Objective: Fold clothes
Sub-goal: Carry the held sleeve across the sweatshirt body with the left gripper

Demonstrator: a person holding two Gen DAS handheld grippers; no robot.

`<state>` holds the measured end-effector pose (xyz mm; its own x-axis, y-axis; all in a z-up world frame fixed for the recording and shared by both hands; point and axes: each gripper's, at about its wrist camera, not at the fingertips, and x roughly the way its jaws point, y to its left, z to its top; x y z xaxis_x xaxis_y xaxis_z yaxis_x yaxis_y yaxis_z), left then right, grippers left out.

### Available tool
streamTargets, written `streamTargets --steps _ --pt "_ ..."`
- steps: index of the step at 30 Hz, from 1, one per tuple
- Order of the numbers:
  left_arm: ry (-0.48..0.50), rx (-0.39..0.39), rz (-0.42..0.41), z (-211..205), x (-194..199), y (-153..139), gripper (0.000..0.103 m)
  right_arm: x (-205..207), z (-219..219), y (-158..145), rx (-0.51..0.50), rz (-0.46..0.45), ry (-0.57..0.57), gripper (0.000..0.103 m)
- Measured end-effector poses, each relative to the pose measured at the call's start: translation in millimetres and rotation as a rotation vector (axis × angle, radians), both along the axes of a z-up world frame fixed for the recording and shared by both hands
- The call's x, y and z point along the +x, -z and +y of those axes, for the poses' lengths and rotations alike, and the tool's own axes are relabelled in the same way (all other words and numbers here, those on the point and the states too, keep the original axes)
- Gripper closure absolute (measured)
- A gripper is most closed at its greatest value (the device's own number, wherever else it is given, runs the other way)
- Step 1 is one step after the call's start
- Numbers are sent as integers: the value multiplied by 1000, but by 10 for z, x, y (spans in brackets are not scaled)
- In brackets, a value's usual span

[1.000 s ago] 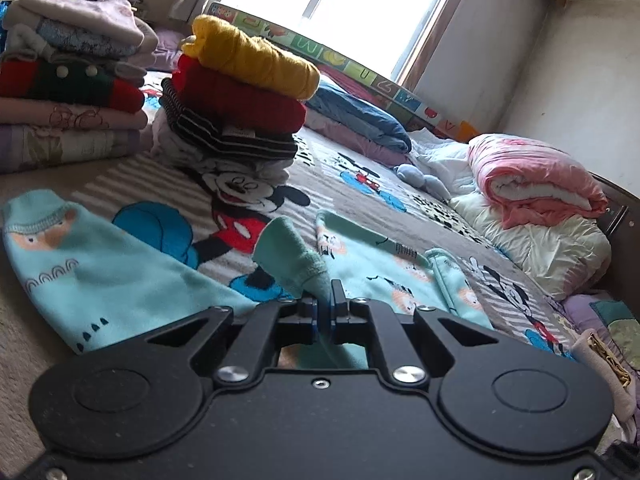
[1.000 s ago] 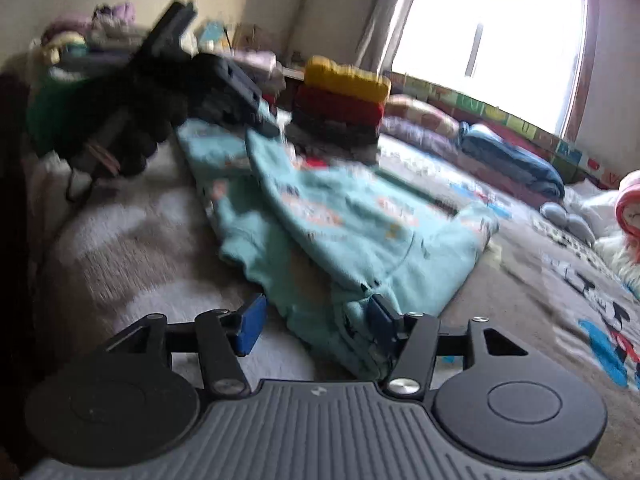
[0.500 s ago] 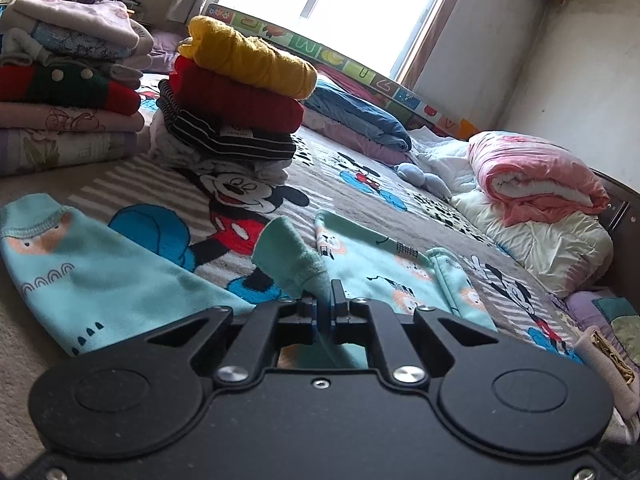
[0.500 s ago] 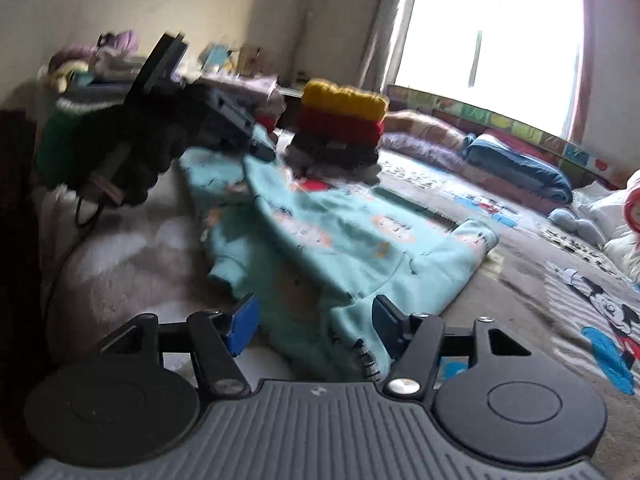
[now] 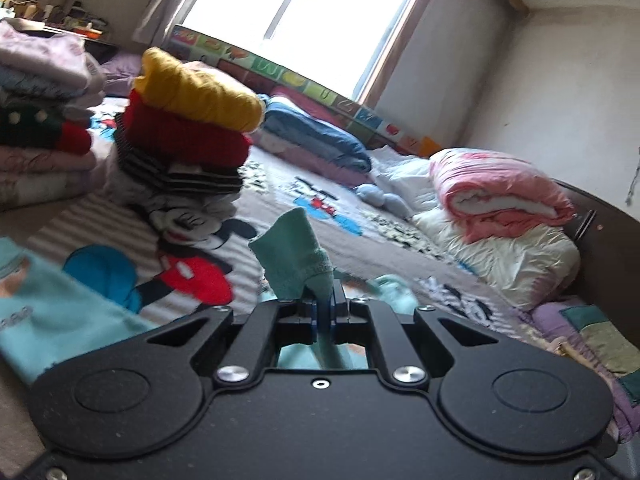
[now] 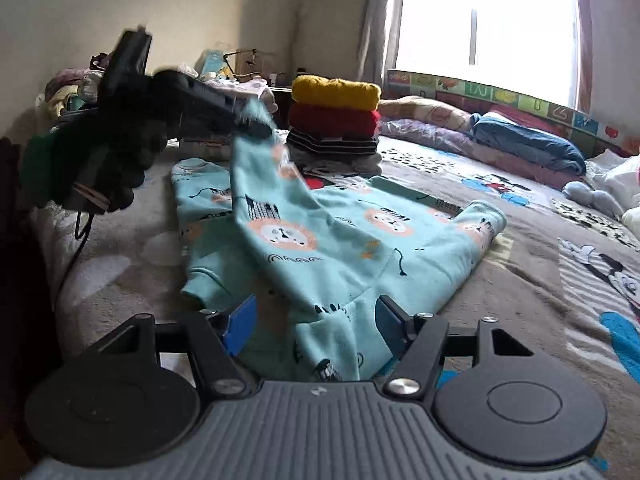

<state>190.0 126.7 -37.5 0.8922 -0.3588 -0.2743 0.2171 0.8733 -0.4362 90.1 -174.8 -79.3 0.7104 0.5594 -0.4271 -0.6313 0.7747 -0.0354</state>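
On the Mickey Mouse bedspread (image 6: 560, 280) the lion-print sweatshirt (image 6: 340, 240) lies with its long axis from 7 toward 2 o'clock; left gripper (image 5: 323, 308) pinches its sleeve cuff (image 5: 292, 256) aloft, right gripper (image 6: 316, 320) spread wide astride the hem

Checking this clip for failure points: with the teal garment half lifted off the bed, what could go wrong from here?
The left gripper pinches only a narrow cuff edge of the teal lion-print garment; a tug may pull it free. The right gripper is open around a bunched lower fold and may close on several layers at once. The lifted sleeve hangs close to the stack of folded clothes and could catch it.
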Motion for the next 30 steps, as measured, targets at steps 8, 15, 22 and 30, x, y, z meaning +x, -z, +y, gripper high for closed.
streamTargets --steps 8,15,22,30 --pt "34 -29 -38 -189 105 -182 99 271 -75 -19 95 120 -103 37" --pt "24 -75 -17 -420 301 -316 99 196 -37 102 60 154 -101 36" --pt "48 -51 49 -910 704 -437 99 175 -142 86 88 171 -117 38" --pt "30 8 134 -1459 1212 -480 99 119 -106 75 36 158 -144 38"
